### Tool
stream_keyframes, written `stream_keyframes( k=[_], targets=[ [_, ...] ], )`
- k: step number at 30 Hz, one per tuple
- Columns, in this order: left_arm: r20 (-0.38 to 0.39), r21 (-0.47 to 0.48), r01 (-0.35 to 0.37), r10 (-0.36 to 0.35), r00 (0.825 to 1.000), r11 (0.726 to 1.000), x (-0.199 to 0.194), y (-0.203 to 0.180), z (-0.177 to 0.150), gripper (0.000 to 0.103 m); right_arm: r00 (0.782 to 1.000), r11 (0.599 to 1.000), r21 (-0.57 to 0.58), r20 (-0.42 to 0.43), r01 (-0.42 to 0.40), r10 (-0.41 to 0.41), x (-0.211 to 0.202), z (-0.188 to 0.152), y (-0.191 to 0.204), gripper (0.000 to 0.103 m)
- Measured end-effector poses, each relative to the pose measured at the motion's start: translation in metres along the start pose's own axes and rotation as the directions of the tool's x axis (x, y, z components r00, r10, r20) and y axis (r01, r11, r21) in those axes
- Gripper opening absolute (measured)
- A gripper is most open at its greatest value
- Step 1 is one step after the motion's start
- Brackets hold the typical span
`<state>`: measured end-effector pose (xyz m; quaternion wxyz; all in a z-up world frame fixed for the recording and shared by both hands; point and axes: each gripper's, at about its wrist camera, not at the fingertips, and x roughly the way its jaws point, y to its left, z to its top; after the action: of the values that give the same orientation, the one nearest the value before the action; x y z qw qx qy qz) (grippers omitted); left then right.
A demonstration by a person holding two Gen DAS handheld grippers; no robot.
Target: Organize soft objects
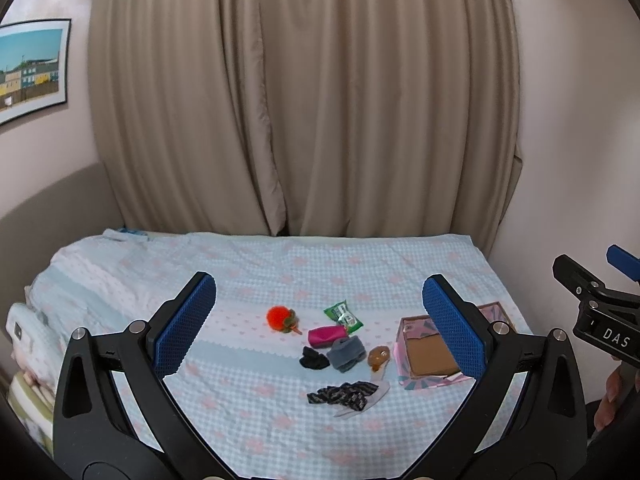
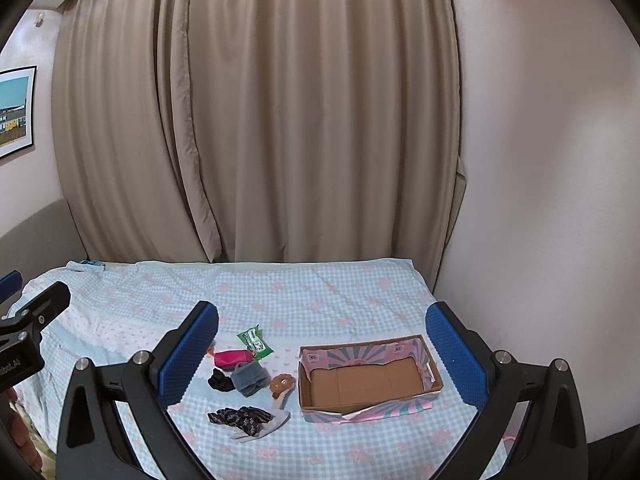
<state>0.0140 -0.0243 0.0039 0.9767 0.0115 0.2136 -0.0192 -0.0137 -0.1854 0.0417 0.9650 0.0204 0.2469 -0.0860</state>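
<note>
In the left wrist view, the left gripper [image 1: 319,326] is held above the bed [image 1: 248,268] with its blue fingers [image 1: 185,326] spread wide and nothing between them. The white letters "DAS" can be read on the right gripper [image 1: 600,312] at the right edge, where it is cut off. An orange fluffy ball [image 1: 277,317], a green packet [image 1: 343,316], a pink pouch [image 1: 327,336], a black scrunchie [image 1: 314,359], a gray cloth [image 1: 346,353], a brown toy [image 1: 378,357] and a dark patterned cloth [image 1: 342,394] are seen in the middle of the bed. The print on the packet is too small to be read. The box [image 1: 430,354] on the right is partly hidden by a finger.

In the right wrist view, the right gripper [image 2: 322,350] is also spread wide and empty. The box [image 2: 366,378] is seen whole and open on the right. The orange ball is almost hidden behind the left finger [image 2: 188,354]. The label on the left gripper [image 2: 24,340] is cut off.
</note>
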Motion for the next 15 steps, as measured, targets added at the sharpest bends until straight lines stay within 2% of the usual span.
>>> stream_keyframes(
  k=[15],
  targets=[
    [-0.004,-0.002,0.0,0.0,1.0,1.0,-0.0009,-0.001,0.0006,0.103,1.0,1.0,0.0,0.002,-0.003,0.003,-0.0037,0.0024,0.0005,0.103]
  ],
)
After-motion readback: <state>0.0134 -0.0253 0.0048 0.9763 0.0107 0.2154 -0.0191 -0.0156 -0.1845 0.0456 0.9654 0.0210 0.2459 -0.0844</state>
